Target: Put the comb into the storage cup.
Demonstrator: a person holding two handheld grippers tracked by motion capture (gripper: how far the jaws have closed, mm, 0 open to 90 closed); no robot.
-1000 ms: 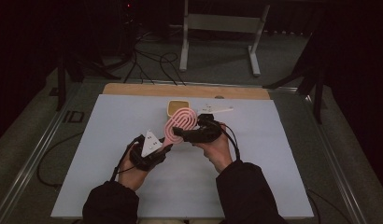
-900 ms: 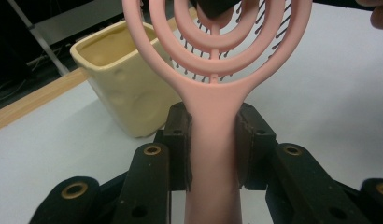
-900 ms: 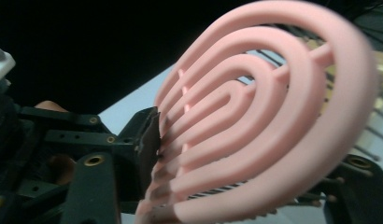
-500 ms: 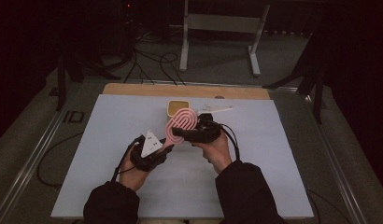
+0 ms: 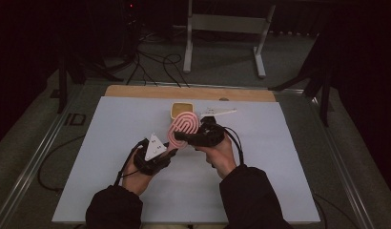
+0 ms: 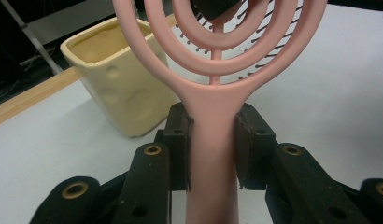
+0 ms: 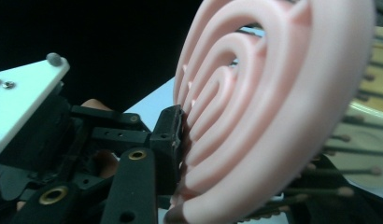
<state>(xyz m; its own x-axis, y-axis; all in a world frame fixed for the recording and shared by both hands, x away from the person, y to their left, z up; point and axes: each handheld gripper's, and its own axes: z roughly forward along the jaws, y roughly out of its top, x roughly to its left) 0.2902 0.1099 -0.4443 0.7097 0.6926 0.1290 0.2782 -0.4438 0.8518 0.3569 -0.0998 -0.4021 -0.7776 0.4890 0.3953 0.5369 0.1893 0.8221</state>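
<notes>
Pink hairbrush over white tabletop, dark room, cabled floor

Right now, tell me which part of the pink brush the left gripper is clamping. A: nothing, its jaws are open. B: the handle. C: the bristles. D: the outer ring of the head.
B: in the left gripper view the left gripper has both black pads pressed against the handle of the pink brush, just below the ringed head.

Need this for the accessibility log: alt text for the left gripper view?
A pink hairbrush stands upright with its handle clamped between the left gripper's two black fingers. A cream square cup sits behind it to the left on the white table.
</notes>
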